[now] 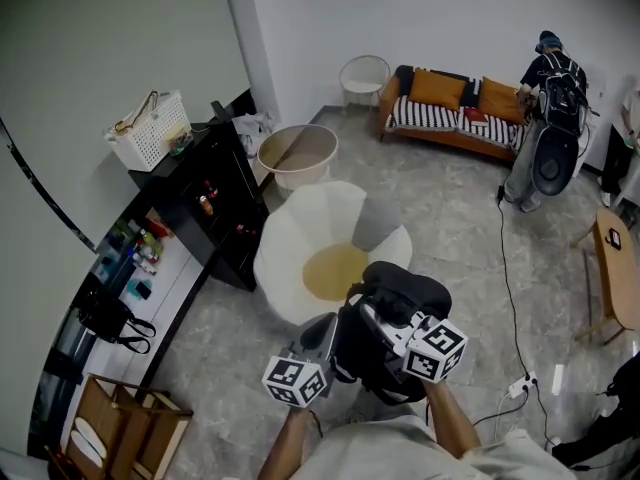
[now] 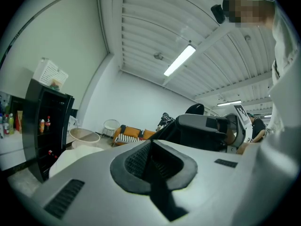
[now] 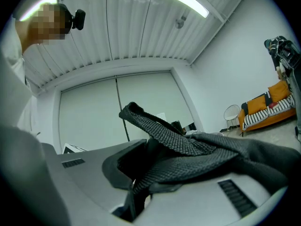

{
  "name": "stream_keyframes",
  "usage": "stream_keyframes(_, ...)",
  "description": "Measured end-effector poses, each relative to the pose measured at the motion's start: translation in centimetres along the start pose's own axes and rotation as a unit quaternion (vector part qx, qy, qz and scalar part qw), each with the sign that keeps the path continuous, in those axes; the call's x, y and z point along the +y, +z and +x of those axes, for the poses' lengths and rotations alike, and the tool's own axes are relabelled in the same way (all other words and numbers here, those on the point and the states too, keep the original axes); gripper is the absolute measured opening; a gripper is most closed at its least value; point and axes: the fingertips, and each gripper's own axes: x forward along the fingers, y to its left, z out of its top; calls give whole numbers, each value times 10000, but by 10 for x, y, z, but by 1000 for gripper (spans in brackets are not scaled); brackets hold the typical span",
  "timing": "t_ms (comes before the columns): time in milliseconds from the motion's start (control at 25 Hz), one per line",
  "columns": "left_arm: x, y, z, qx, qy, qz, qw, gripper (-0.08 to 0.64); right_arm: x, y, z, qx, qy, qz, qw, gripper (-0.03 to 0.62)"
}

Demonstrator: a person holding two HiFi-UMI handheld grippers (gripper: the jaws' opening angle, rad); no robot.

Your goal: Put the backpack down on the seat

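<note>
1. backpack (image 1: pixel 397 293): black, held up in front of the person, at the near rim of the white chair (image 1: pixel 300 233). not resting on the seat.
2. seat (image 1: pixel 332 270): yellow cushion inside the chair, bare, just beyond the backpack.
3. right gripper (image 3: pixel 141 173): jaws clamped on the backpack's woven strap (image 3: pixel 188 145). the strap loops up out of the jaws and runs off to the right.
4. left gripper (image 2: pixel 153 168): jaws together, nothing between them. in the head view it sits just beside the backpack's left side.
5. black cabinet (image 1: pixel 215 208) left of the chair, with a white basket (image 1: pixel 150 133) on top.
6. orange sofa (image 1: pixel 455 108) against the far wall.
</note>
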Motion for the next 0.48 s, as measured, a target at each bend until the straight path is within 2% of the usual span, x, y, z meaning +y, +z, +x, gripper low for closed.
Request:
stream_keyframes(280, 30, -4, 34, 11, 136, -88, 9999, 35, -25, -16, 19, 133, 96, 176, 9997, 49)
stream_keyframes(480, 54, -4, 74, 123, 116, -126, 9998, 35, -64, -23, 42, 187, 50, 340, 9992, 49)
